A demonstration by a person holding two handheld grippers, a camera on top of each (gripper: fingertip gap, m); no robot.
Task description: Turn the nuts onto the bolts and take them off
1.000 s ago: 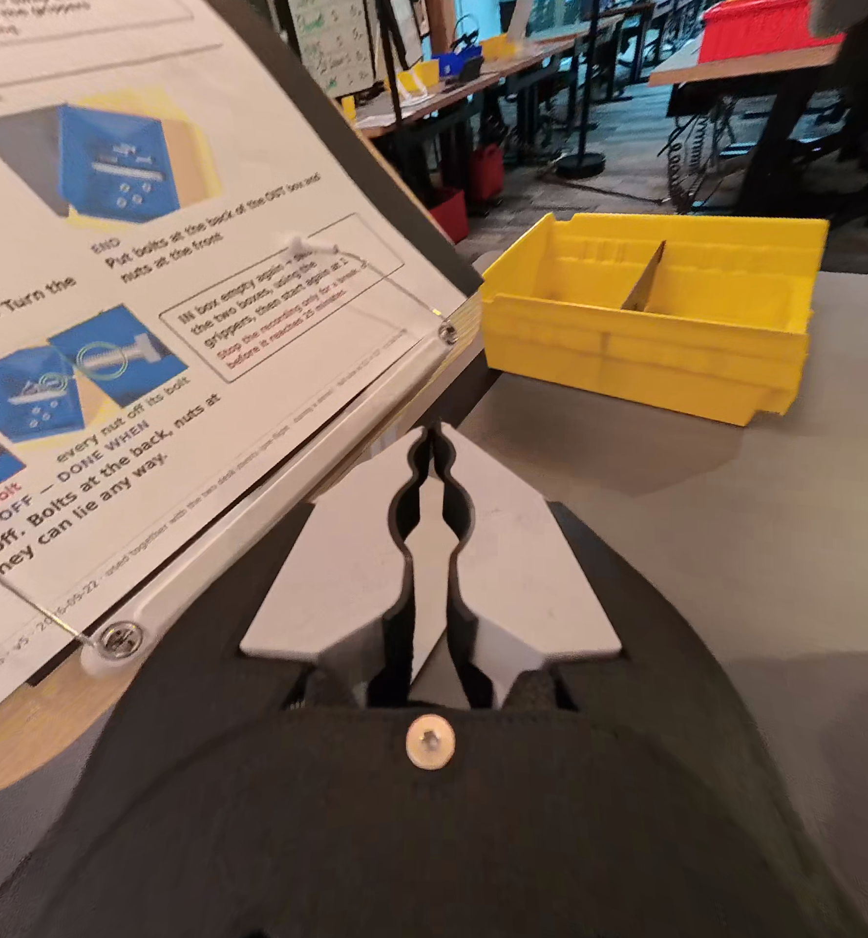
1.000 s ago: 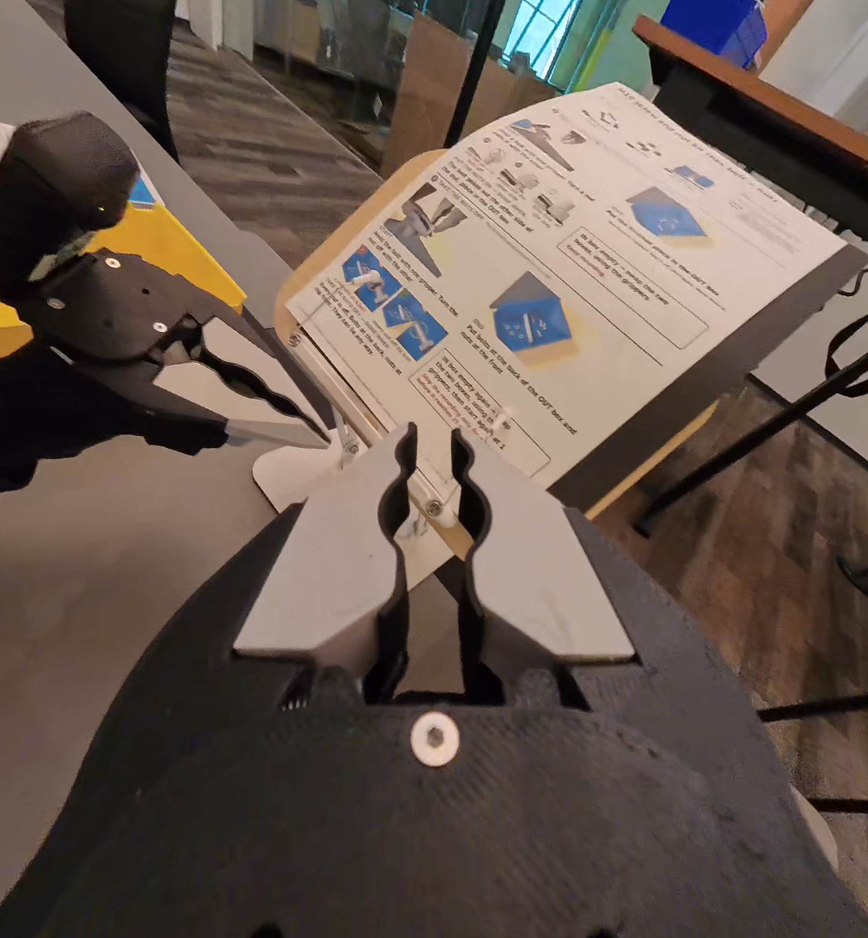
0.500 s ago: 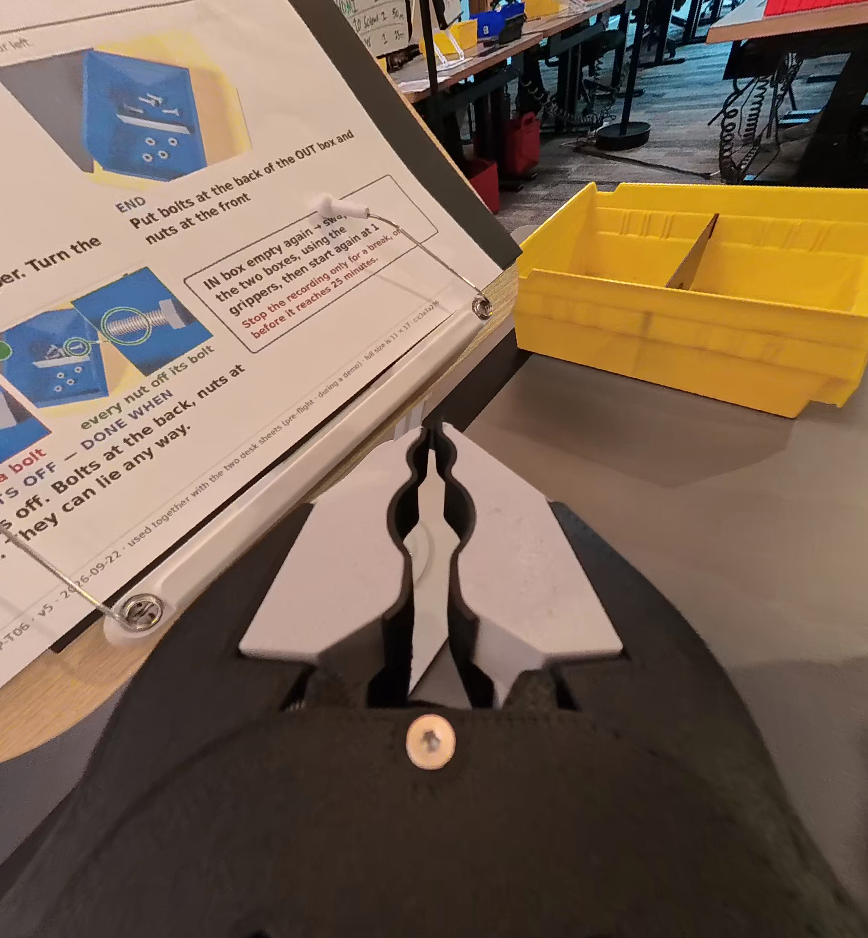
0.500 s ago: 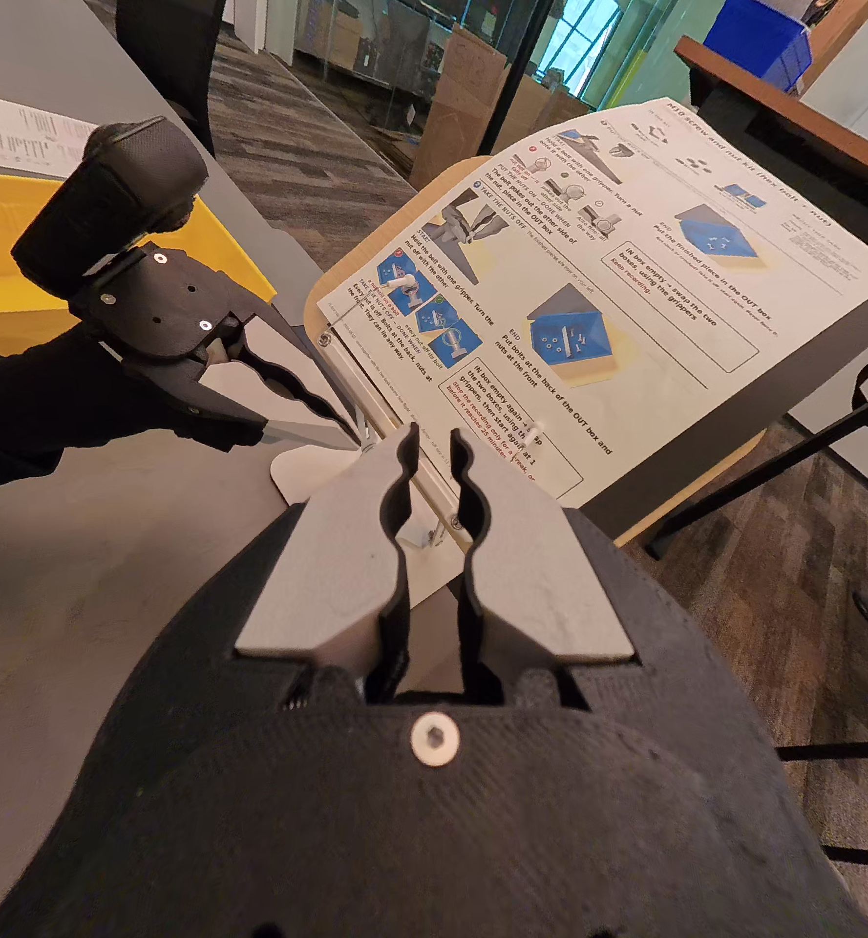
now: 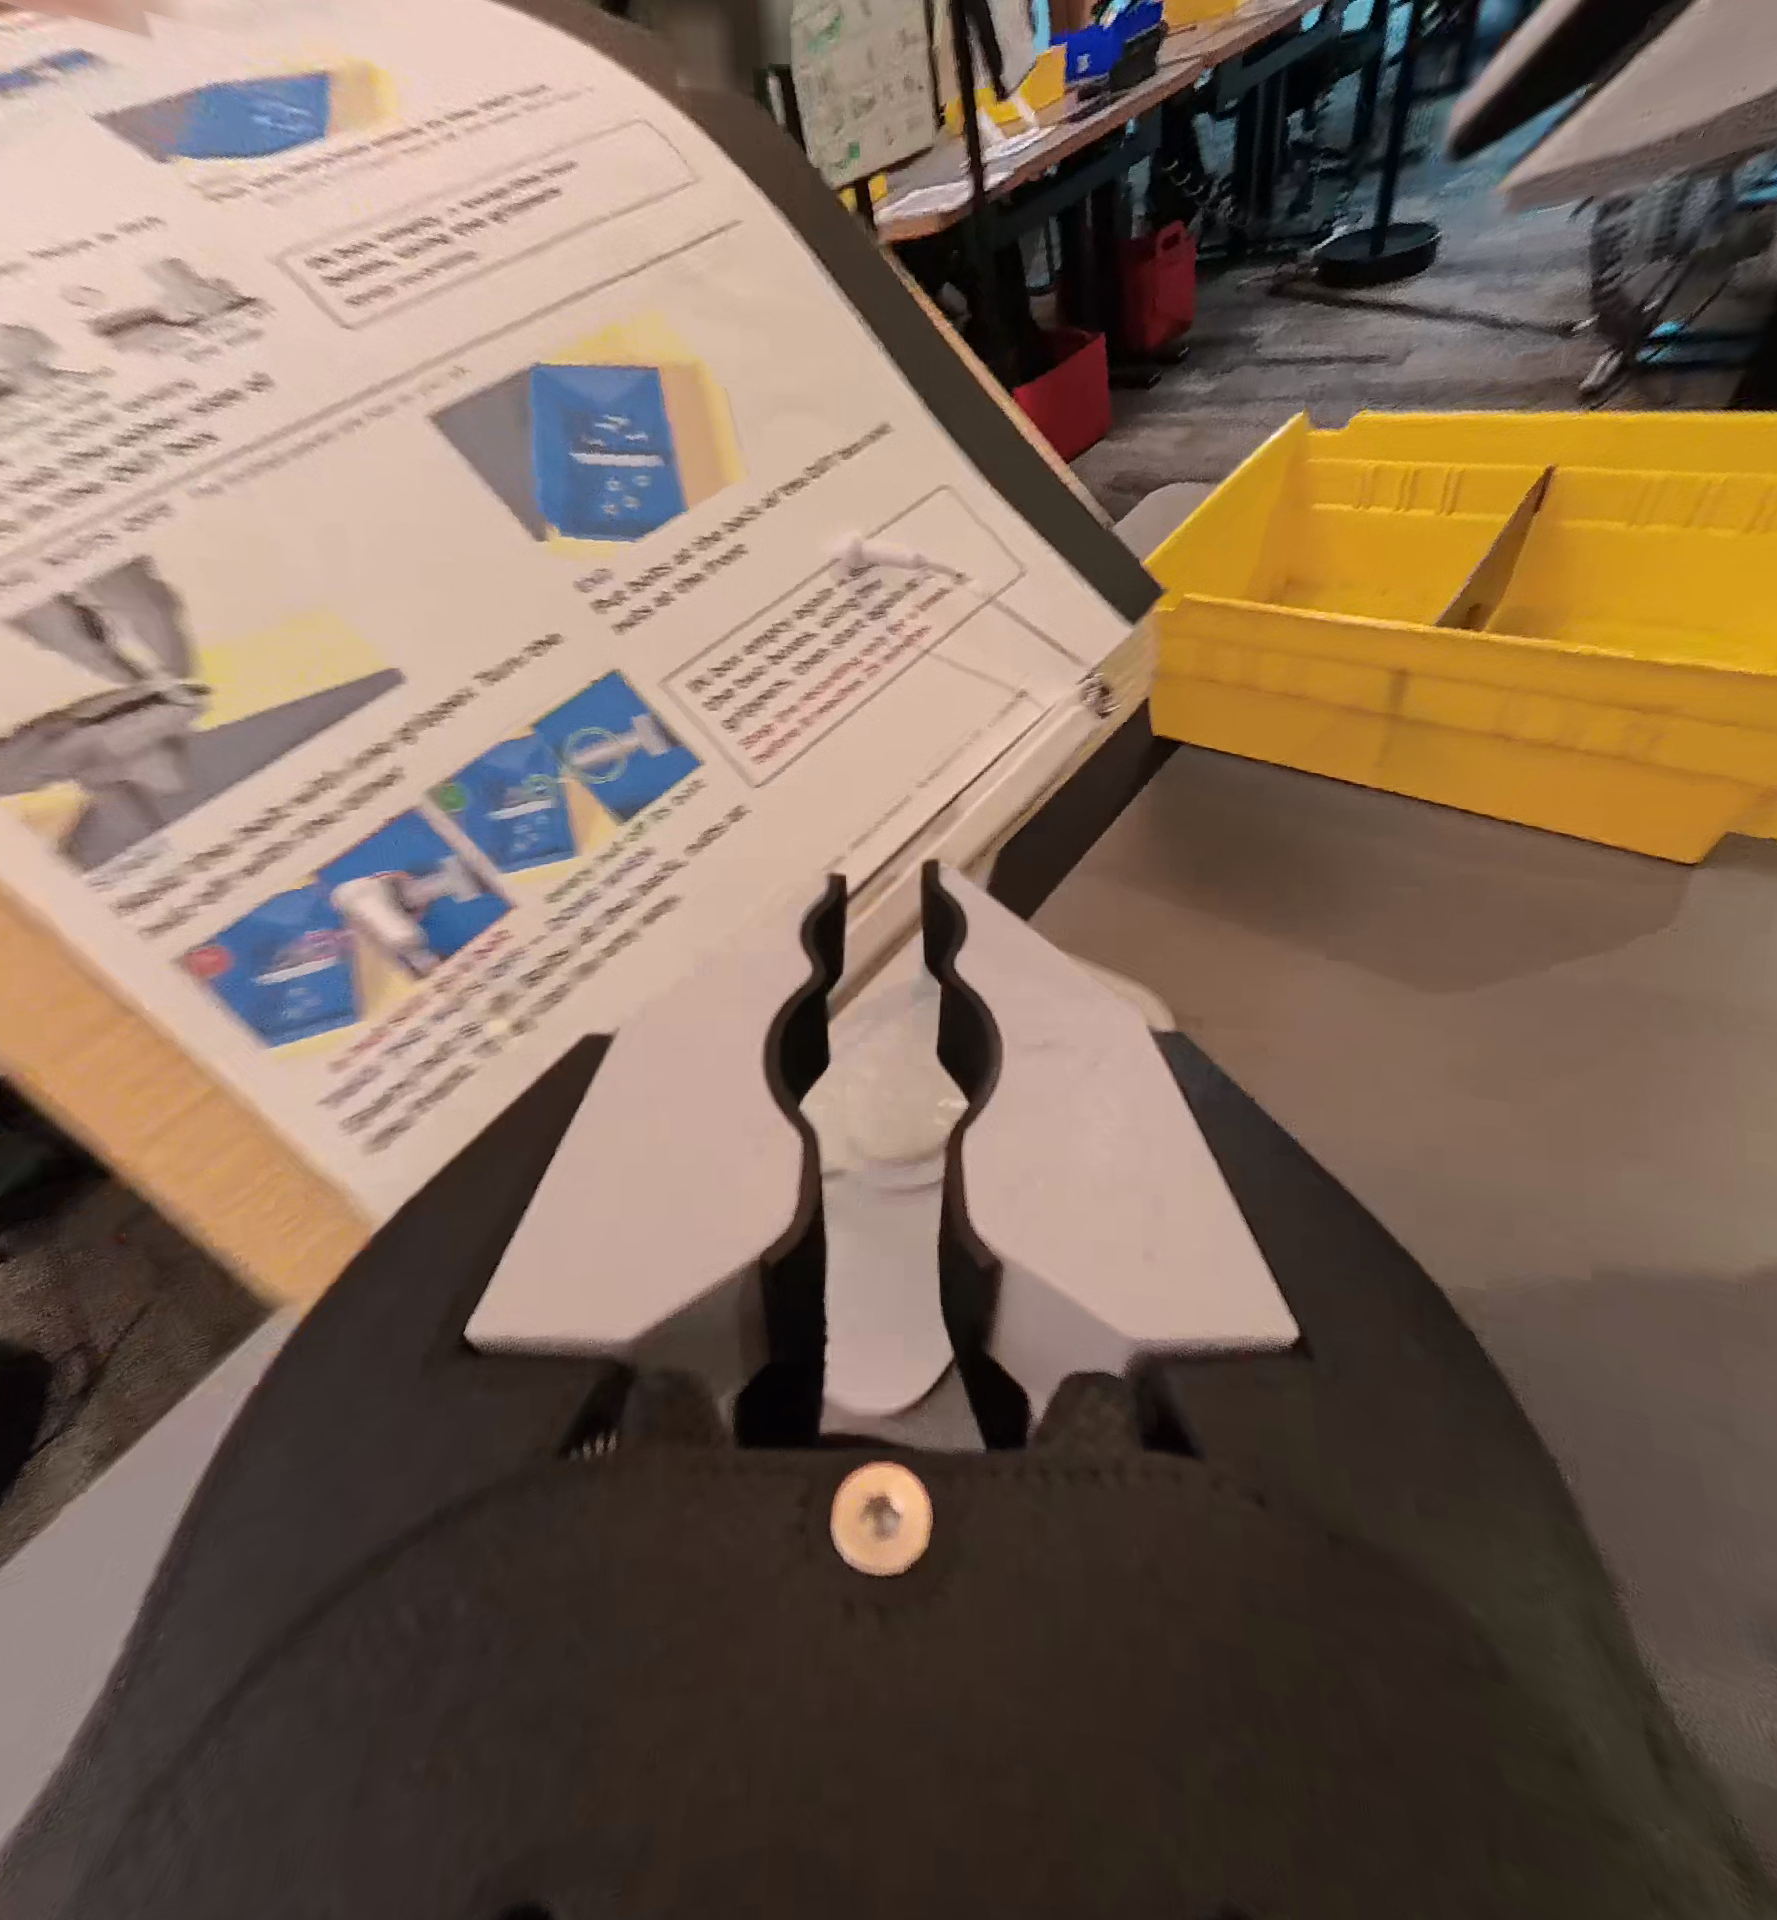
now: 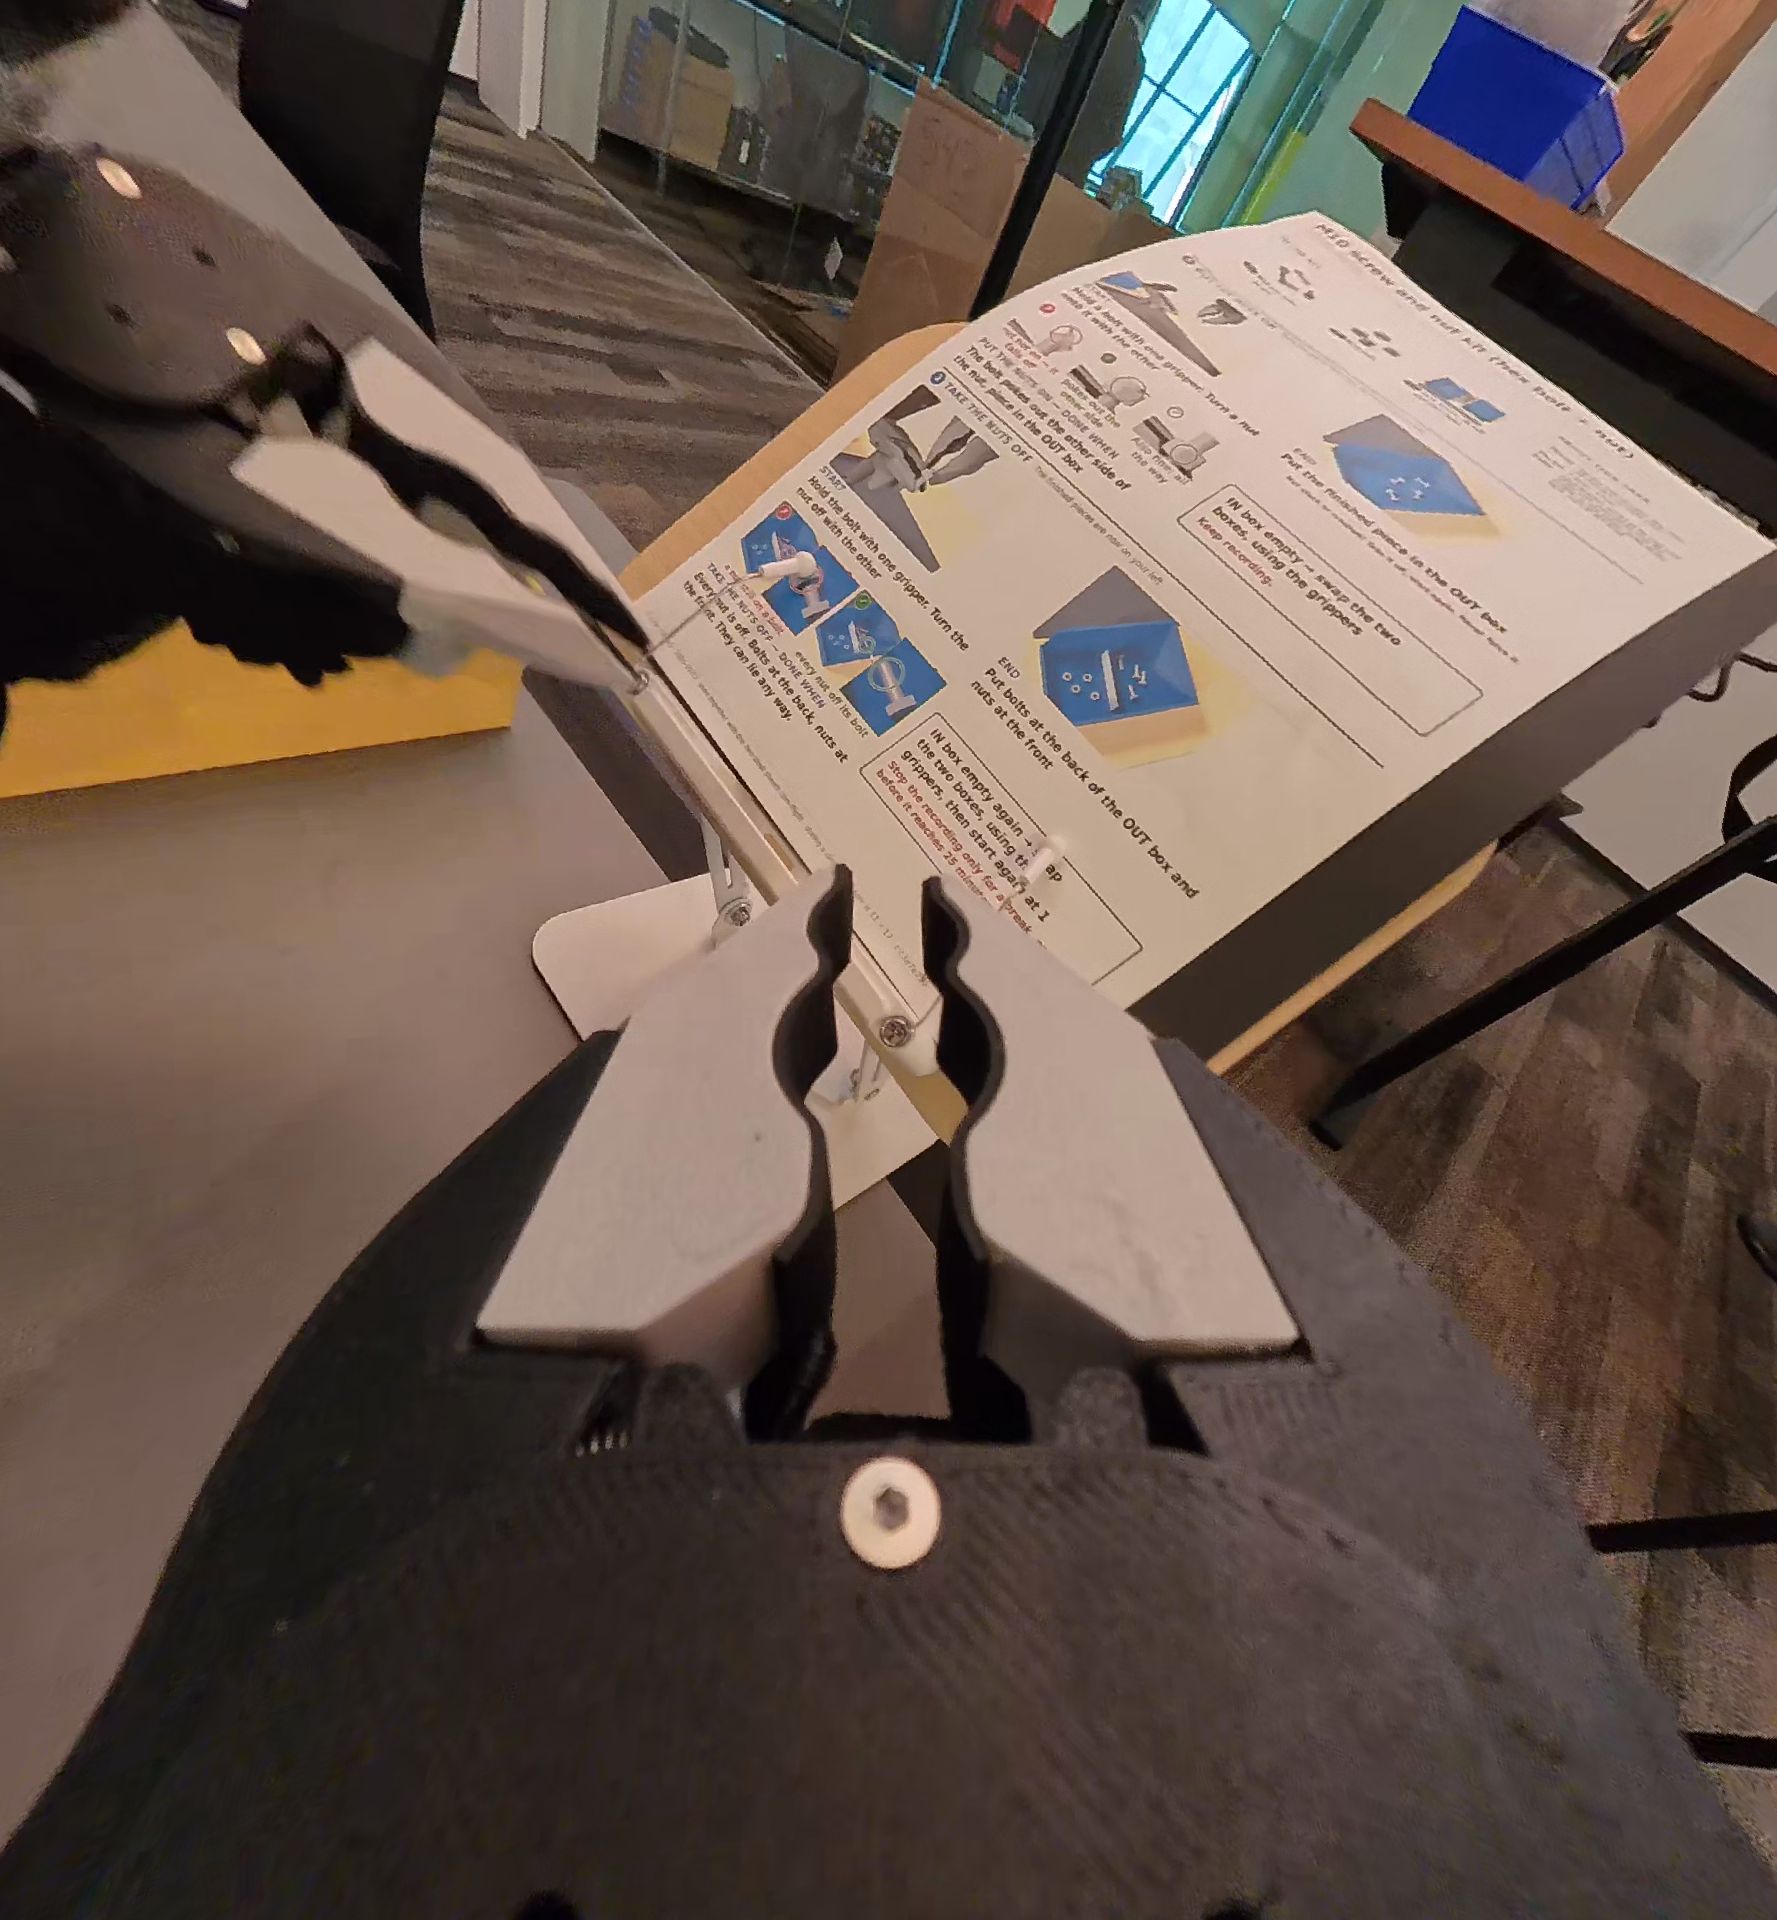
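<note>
Left gripper [image 5: 882, 894]: parted slightly, held nothing.
Right gripper [image 6: 884, 899]: same, empty.
Yellow bin [image 5: 1486, 665]: looked empty.
Nuts, bolts: unseen (likely small, hard, slippery); best pinched across flats.

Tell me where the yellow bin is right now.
In the left wrist view the yellow bin sits on the grey table, upper right, just right of the instruction sheet on its stand. In the right wrist view it lies behind the left gripper.

My right gripper [image 6: 884, 914]: jaws slightly apart, empty, before the instruction sheet [image 6: 1227, 582] on its stand. My left gripper [image 6: 614, 634] tips touch the sheet's lower corner; yellow bin [image 6: 240, 717] behind.
</note>
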